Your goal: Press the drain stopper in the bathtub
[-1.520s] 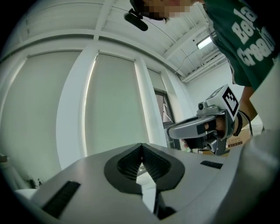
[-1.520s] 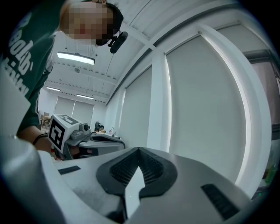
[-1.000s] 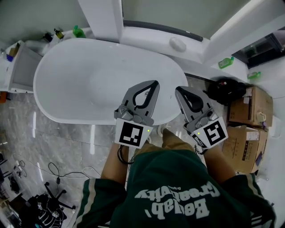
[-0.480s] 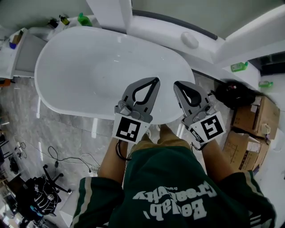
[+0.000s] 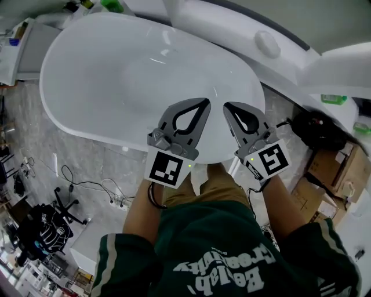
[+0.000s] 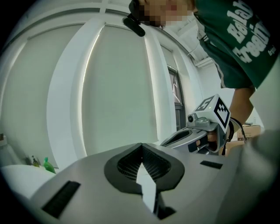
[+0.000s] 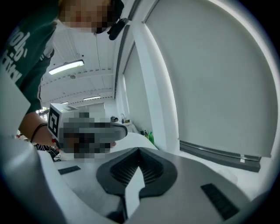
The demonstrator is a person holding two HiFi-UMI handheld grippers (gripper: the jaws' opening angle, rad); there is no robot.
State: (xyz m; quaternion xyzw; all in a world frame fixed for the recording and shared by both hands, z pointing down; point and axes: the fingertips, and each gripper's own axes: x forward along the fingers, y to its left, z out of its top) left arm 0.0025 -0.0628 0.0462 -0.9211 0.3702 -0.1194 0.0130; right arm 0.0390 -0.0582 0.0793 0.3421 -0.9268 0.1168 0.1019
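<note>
The white oval bathtub fills the upper half of the head view. I cannot make out the drain stopper on its pale floor. My left gripper hangs over the tub's near right rim, shut, its tips meeting with nothing between them. Close beside it on the right, my right gripper is also shut and empty. In the left gripper view the left gripper points almost level at a white wall and window frame. The right gripper, in its own view, faces the tub's far ledge.
Green bottles stand at the tub's far end. A white round fitting sits on the ledge behind. A black bag and cardboard boxes lie to the right. Cables and a black stand are on the left floor.
Both grippers have sunk and moved forward over the tub's near rim, staying shut. The tub now looks larger and nearer in the head view.
</note>
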